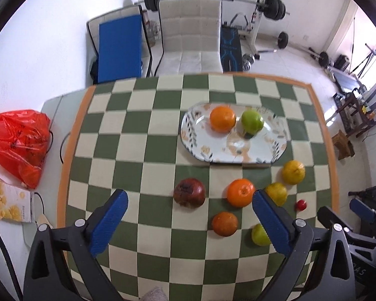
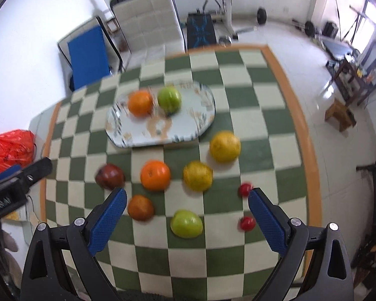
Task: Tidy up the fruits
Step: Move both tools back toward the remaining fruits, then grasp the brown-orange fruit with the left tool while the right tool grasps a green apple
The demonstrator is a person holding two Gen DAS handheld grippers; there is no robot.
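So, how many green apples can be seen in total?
2. One green apple lies on the plate, beside an orange. The other green apple is on the checkered cloth, near the right tongs. None seems hidden.

Right claw [image 2: 186, 200] agape above green apple [image 2: 186, 223]; orange [image 2: 140, 103] on plate [image 2: 203, 120]

Green-and-cream checked tablecloth [image 1: 148, 150], floral white plate [image 1: 263, 150], blue fingers [image 1: 107, 225].

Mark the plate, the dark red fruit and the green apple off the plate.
plate [image 1: 240, 150], left wrist view, bare centre.
dark red fruit [image 1: 189, 192], left wrist view, top.
green apple [image 2: 186, 223], right wrist view, middle.
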